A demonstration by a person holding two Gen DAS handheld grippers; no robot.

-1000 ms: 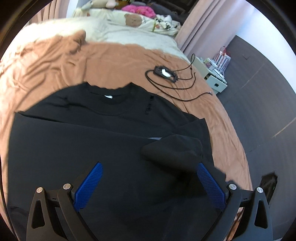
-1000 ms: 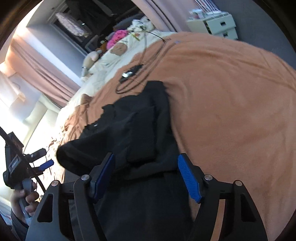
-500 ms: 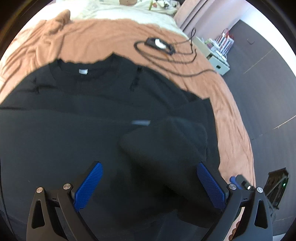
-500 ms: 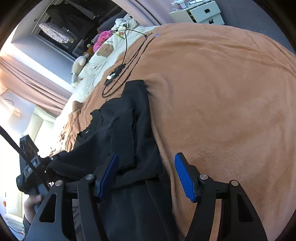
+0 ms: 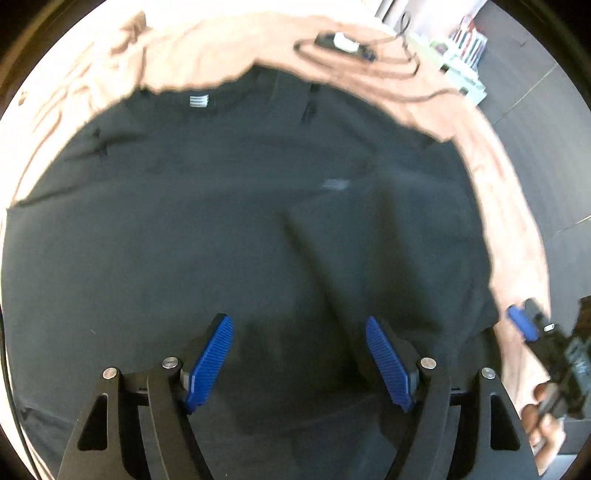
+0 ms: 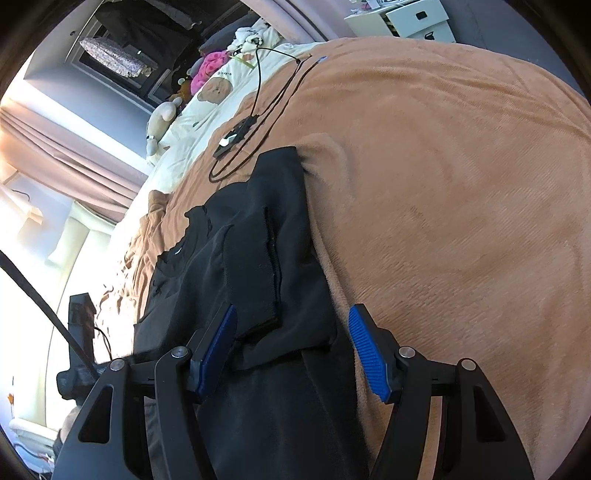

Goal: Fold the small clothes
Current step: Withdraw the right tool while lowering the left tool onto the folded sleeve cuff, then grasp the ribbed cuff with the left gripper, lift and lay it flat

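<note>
A black T-shirt (image 5: 184,229) lies spread on a brown blanket (image 5: 517,229), collar at the far side, its right sleeve (image 5: 388,251) folded inward over the body. My left gripper (image 5: 299,343) hangs low over the shirt's lower middle. Its jaws are closing with black cloth beneath and between them, and the pads do not press on it. My right gripper (image 6: 293,332) stands open over the shirt's right edge (image 6: 273,266), the folded sleeve hem lying between its fingers. The right gripper (image 5: 524,328) also shows at the left wrist view's right rim, in a hand.
A black cable with a small device (image 6: 236,136) lies on the blanket beyond the shirt. Pillows and plush toys (image 6: 210,70) crowd the head of the bed. A white drawer unit (image 6: 413,18) stands on the dark floor beside it. Bare blanket (image 6: 461,221) stretches right of the shirt.
The left gripper has dropped closer to the shirt, tipped further down, and its jaws have narrowed. The raised sleeve fold now lies flat on the shirt. The right gripper shifted slightly along the shirt's edge.
</note>
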